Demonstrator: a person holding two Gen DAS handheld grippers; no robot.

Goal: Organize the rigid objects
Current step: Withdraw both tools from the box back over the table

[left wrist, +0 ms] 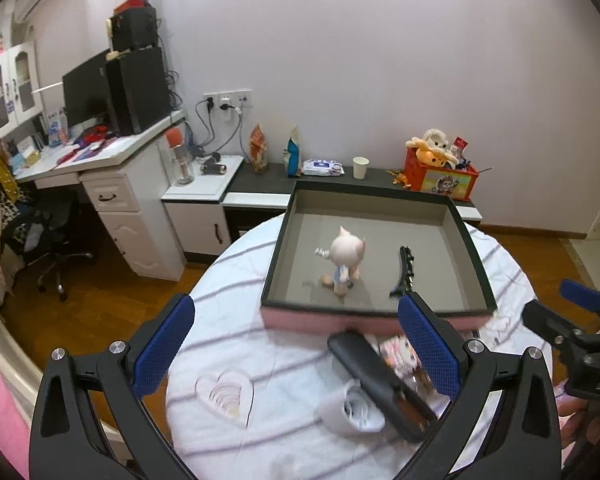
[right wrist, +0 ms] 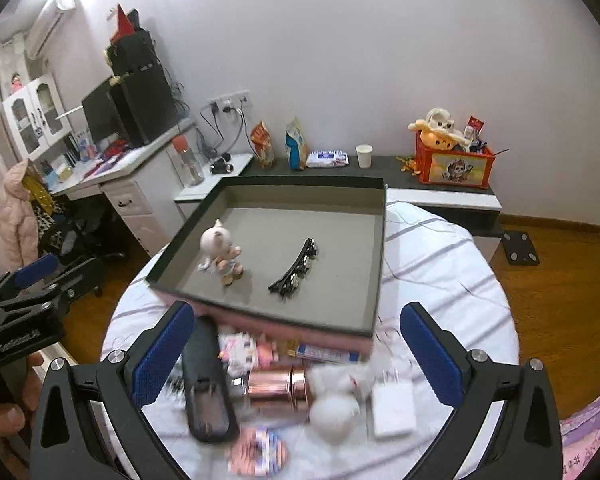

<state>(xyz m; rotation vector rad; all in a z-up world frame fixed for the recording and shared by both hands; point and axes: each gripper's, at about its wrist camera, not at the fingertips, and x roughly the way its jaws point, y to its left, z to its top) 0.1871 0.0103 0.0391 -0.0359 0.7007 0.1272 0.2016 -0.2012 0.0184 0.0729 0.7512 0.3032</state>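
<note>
A pink-sided box [left wrist: 476,252] [right wrist: 284,326] with a grey floor sits on the round white table. Inside it stand a small pale figurine [left wrist: 345,258] [right wrist: 220,251] and a black hair clip [left wrist: 404,270] [right wrist: 296,270]. In front of the box lie a black case [left wrist: 380,384] [right wrist: 208,388], a copper tube [right wrist: 278,388], a white plush toy [right wrist: 334,404], a white adapter [right wrist: 392,404] and small packets, all blurred. My left gripper [left wrist: 296,348] hovers open above the table's near side with nothing between its fingers. My right gripper [right wrist: 296,354] is open and empty too, above the loose items.
A low dark shelf behind the table carries snack bags, wipes, a paper cup [left wrist: 360,167] and a red toy crate [left wrist: 440,174]. A white desk [left wrist: 100,160] with monitor and a chair stand at left. Wooden floor surrounds the table [left wrist: 228,320].
</note>
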